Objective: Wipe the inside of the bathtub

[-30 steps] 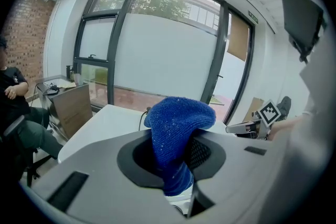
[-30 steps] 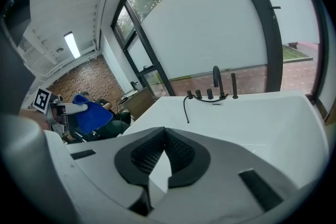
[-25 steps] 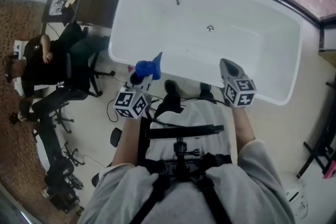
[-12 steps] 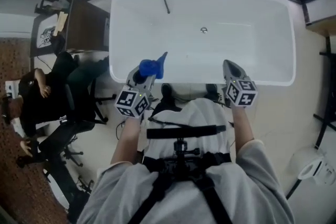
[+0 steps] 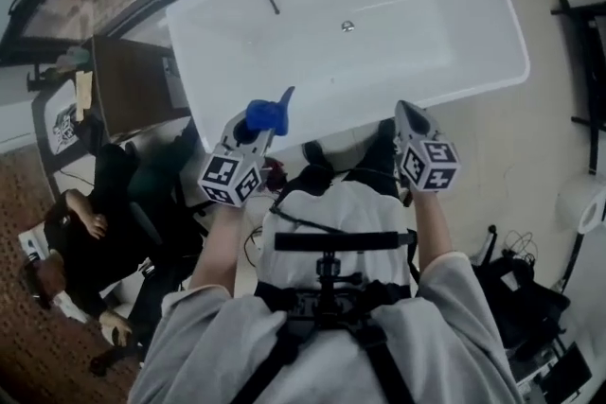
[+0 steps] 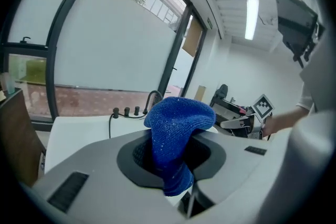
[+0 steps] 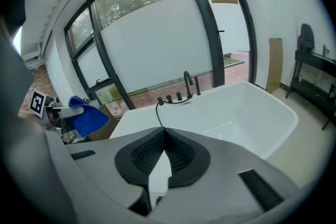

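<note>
Bathtub [image 5: 407,43]: white, glossy, rounded rectangle, round metal drain [image 5: 347,26] in its floor. Cloth [image 5: 268,115]: blue, nubbly knit, folded into a hump and clamped in the left gripper [image 5: 258,130] at the tub's near rim. Right gripper [image 5: 409,116]: ribbed dark pads closed tip to tip, holding nothing. Only the right gripper view shows the curved black tap [image 7: 187,81] upright.

The bathtub [image 5: 445,14] is swinging round in the head view, its right end tilting up toward the top, while the seated person [image 5: 90,241] is sliding toward the lower left.
</note>
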A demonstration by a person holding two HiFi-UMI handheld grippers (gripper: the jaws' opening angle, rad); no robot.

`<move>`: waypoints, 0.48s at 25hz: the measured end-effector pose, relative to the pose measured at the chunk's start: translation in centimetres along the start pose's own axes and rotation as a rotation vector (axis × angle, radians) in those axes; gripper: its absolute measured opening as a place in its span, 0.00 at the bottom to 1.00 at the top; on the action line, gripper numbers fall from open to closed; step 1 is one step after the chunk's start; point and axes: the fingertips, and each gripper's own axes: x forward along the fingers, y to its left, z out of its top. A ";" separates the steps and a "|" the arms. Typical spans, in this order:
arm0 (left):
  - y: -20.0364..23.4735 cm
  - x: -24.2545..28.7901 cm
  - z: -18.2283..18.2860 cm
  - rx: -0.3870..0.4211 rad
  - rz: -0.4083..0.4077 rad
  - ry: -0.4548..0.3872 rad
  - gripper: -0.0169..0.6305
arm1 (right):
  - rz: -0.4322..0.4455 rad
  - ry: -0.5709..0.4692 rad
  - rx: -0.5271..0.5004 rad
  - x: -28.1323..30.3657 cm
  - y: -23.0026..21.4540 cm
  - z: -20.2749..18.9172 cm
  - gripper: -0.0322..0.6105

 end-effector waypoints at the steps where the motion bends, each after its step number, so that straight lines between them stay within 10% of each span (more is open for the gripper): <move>1: -0.2 0.5 -0.1 0.009 -0.028 0.013 0.16 | -0.016 -0.001 0.010 -0.5 0.1 -0.5 0.06; 12: -7.0 6.0 -2.4 0.098 -0.173 0.115 0.16 | -0.068 -0.015 0.104 -4.1 -3.1 -5.1 0.06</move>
